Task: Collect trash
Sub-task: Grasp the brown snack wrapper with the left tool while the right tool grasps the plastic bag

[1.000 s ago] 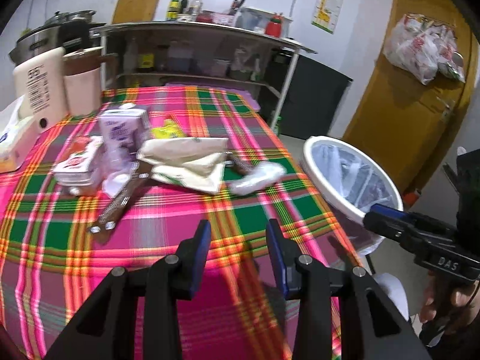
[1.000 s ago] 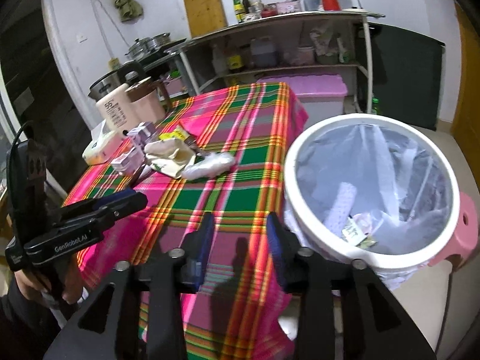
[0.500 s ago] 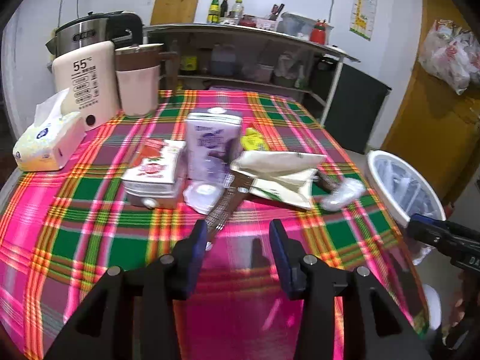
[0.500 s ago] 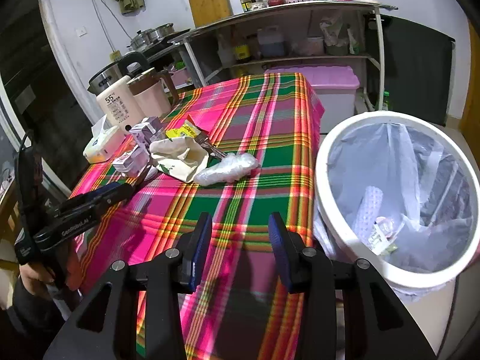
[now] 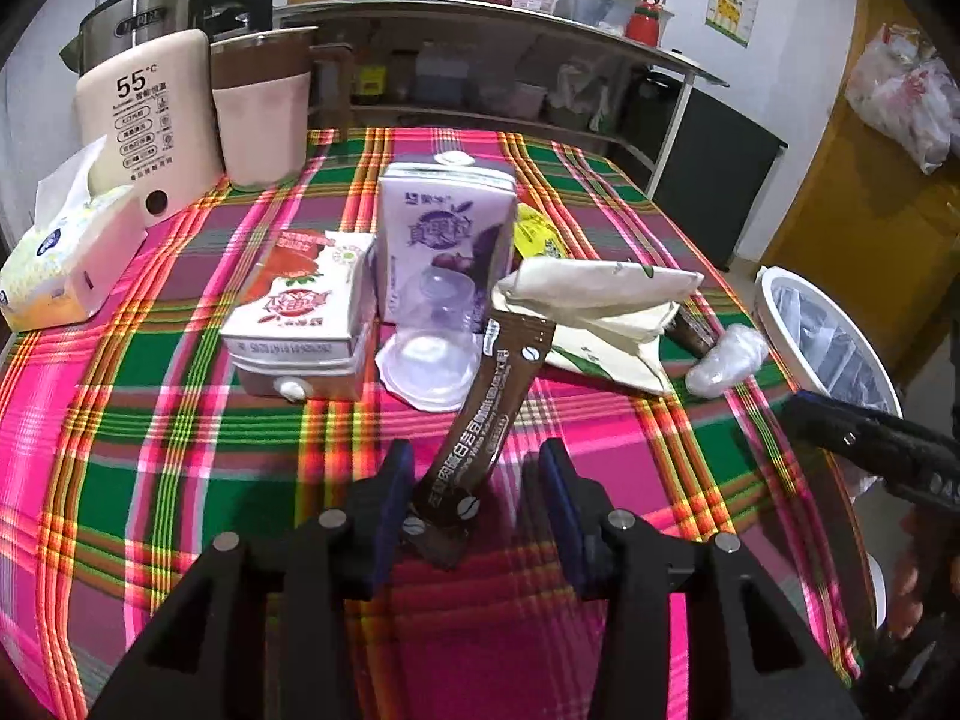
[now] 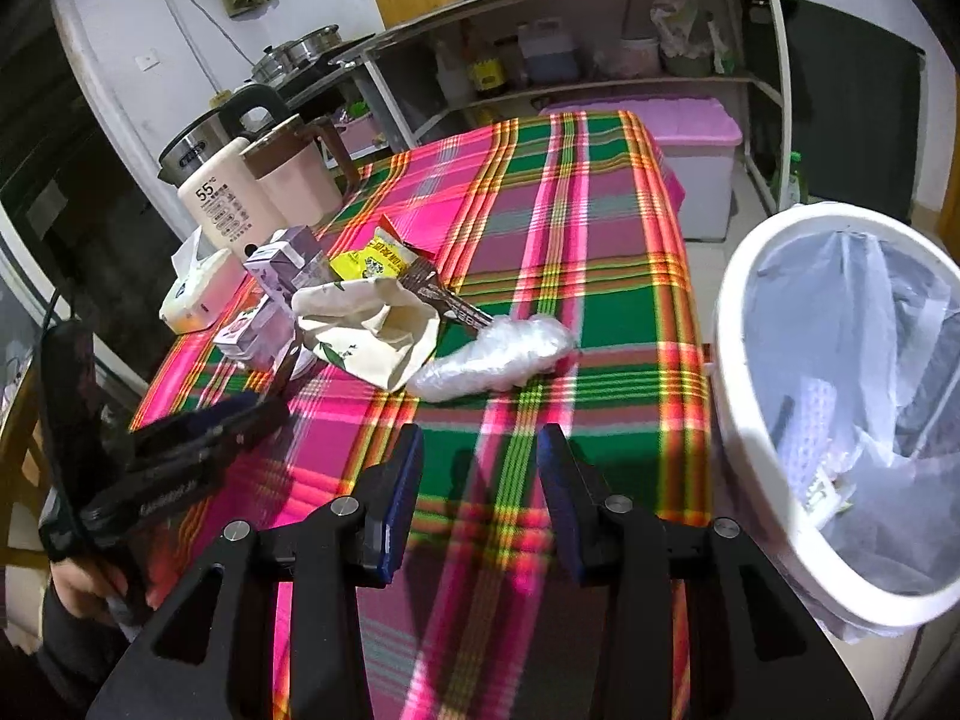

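Between parted, newly widened left gripper [image 5: 477, 480] jaws, brown sachet [image 5: 480, 426] is lying ungripped, pickup pending; right gripper [image 6: 480, 468] is hovering open, empty.

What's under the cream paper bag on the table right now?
The cream paper bag lies on the plaid tablecloth. A dark brown wrapper pokes out from beneath its right edge, beside the crumpled clear plastic. A yellow packet shows behind it. Anything else underneath is covered.

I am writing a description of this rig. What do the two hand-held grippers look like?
The left gripper and the right gripper look alike: black angular frames with silver screw heads and two blue finger pads. Seen from the side, the left one has white lettering on its black body; a dark sleeve shows behind it.
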Demonstrator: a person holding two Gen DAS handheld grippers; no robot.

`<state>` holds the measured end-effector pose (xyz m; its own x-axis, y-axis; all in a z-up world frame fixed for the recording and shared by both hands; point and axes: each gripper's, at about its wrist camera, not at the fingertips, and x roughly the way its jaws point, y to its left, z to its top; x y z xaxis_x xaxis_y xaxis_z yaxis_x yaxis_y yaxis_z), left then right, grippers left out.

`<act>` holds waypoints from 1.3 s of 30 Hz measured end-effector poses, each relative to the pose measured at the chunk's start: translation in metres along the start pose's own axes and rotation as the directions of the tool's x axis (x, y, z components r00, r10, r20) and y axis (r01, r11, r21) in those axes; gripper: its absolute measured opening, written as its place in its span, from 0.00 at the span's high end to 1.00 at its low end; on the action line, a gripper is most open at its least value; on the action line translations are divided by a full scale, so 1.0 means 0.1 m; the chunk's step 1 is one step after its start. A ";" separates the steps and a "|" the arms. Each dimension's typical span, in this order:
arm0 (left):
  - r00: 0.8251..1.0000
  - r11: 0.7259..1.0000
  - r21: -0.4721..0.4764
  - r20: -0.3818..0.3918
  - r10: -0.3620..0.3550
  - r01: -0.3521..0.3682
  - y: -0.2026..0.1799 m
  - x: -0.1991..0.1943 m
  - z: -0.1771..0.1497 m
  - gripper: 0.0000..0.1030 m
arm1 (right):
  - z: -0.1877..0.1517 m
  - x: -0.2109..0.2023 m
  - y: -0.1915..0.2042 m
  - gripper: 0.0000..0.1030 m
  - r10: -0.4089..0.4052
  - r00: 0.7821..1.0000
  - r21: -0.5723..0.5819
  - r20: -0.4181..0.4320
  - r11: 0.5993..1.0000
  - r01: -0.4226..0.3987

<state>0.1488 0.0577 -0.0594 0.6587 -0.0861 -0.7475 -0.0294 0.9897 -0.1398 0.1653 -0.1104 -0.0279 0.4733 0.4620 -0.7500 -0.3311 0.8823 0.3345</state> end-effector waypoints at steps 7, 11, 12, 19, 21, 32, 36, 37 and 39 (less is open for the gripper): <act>1.000 1.000 0.014 0.016 -0.016 0.016 -0.08 -0.03 -0.06 0.61 | 0.17 0.17 -0.01 0.61 -0.008 1.000 0.065 -0.005 0.998 0.008; 0.999 0.999 -0.003 0.018 -0.038 0.038 -0.04 -0.03 -0.03 0.61 | 0.25 0.24 -0.05 0.61 -0.024 1.000 0.122 -0.010 0.992 0.025; 0.999 0.999 -0.007 0.019 -0.043 0.043 -0.03 -0.03 -0.03 0.61 | 0.27 0.26 -0.05 0.61 -0.025 1.000 0.135 -0.010 0.991 0.026; 0.998 0.998 -0.023 0.022 -0.061 0.062 0.00 -0.04 -0.04 0.61 | 0.38 0.41 0.03 0.61 -0.071 0.997 0.121 -0.014 0.990 0.072; 0.998 0.998 -0.024 0.022 -0.063 0.064 0.00 -0.04 -0.04 0.61 | 0.39 0.47 0.04 0.61 -0.094 0.995 0.113 -0.030 0.989 0.096; 0.999 0.999 -0.011 0.019 -0.041 0.041 -0.05 -0.05 -0.06 0.72 | 0.26 0.33 -0.01 0.73 -0.102 0.995 0.071 -0.006 0.992 0.103; 0.999 0.999 -0.010 0.020 -0.036 0.036 -0.12 -0.07 -0.10 0.77 | 0.16 0.18 -0.01 0.73 -0.091 0.996 0.037 0.004 0.995 0.091; 0.999 0.999 -0.004 0.021 -0.033 0.033 -0.14 -0.08 -0.11 0.77 | 0.13 0.14 -0.01 0.73 -0.088 0.996 0.029 0.006 0.996 0.088; 0.999 1.000 0.008 0.024 -0.028 0.028 -0.19 -0.10 -0.14 0.77 | 0.07 0.09 -0.01 0.73 -0.080 0.997 0.018 0.003 0.997 0.080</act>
<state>0.1322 0.0382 -0.0588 0.6767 -0.1108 -0.7278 -0.0053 0.9879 -0.1553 0.1752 -0.1063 -0.0307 0.5006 0.3903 -0.7727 -0.2778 0.9178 0.2836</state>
